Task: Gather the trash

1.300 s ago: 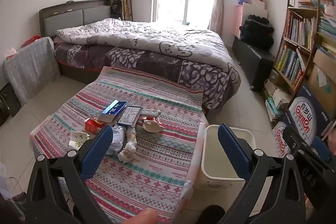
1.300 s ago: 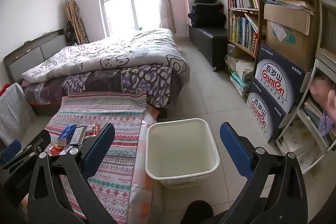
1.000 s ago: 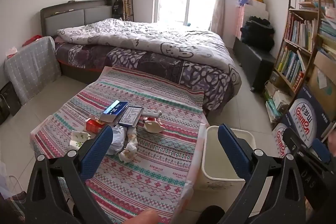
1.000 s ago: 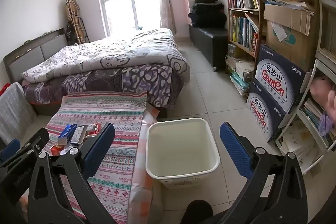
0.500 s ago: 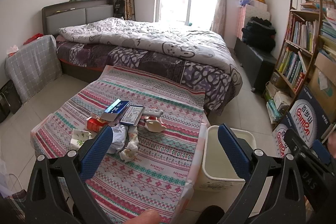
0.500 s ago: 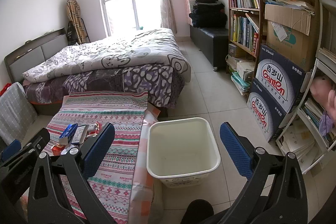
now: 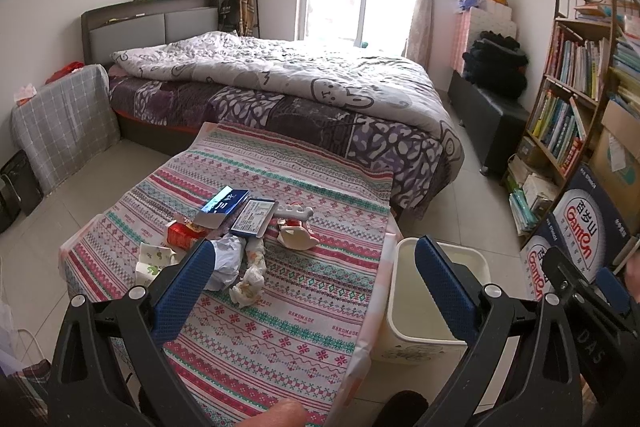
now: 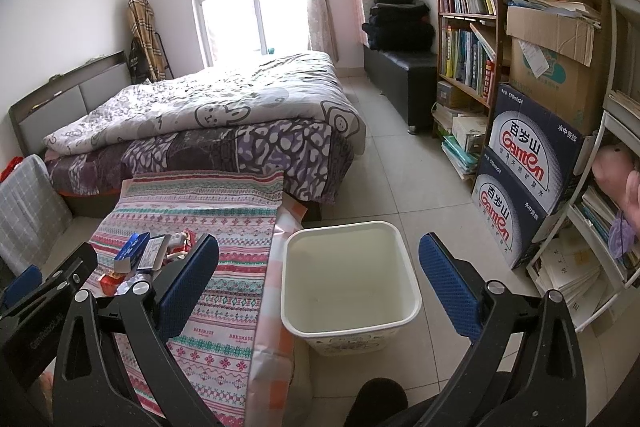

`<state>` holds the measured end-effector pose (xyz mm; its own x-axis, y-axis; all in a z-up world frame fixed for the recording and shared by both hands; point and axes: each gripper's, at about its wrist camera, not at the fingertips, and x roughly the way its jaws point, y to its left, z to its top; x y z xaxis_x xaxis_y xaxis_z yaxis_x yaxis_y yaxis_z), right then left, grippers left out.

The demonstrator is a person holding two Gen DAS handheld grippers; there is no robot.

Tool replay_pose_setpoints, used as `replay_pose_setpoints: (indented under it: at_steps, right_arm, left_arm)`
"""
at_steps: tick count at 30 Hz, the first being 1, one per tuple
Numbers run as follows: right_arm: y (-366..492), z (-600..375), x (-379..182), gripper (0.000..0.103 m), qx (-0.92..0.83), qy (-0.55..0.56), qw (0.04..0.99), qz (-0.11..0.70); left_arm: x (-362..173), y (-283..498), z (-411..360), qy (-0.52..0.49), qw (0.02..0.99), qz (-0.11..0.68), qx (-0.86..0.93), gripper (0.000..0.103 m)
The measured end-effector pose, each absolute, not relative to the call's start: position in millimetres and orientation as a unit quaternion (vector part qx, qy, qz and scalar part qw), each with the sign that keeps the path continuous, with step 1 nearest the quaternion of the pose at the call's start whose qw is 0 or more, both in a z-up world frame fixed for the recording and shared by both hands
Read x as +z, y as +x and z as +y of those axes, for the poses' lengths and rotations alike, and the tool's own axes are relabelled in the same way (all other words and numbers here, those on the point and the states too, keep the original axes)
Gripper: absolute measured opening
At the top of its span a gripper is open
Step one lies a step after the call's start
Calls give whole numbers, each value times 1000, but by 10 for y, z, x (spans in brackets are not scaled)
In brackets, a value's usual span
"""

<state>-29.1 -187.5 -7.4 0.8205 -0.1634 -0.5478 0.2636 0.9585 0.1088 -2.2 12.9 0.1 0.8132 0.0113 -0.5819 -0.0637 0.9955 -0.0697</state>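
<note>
A low table with a striped patterned cloth (image 7: pixel 280 307) holds a pile of trash: crumpled white tissue (image 7: pixel 250 281), a grey plastic wrapper (image 7: pixel 226 261), a red box (image 7: pixel 182 235), a blue box (image 7: pixel 224 205), a flat white packet (image 7: pixel 254 217) and a cream wrapper (image 7: pixel 296 237). A white bin (image 8: pixel 348 283) stands empty on the floor right of the table; it also shows in the left wrist view (image 7: pixel 424 307). My left gripper (image 7: pixel 312 287) is open and empty above the table's near part. My right gripper (image 8: pixel 320 287) is open and empty above the bin.
A bed with a grey quilt (image 7: pixel 288 83) stands behind the table. A bookshelf (image 8: pixel 468 23) and stacked cartons (image 8: pixel 528 171) line the right wall. A black bench (image 8: pixel 404 75) sits near the window. Tiled floor (image 8: pixel 400 171) runs between bed and shelves.
Both views have shifted only slightly; the left gripper has drifted a little. Both grippers stay open and empty, and the trash and bin have not moved.
</note>
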Motion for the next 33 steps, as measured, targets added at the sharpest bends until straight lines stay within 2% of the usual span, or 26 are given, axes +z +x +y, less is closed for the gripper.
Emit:
replay_pose_setpoints:
  at_steps: [33]
  right_arm:
    - [-283, -1849, -139, 96, -112, 91, 949, 280]
  left_arm:
    - [-90, -15, 160, -43, 950, 309, 21, 97]
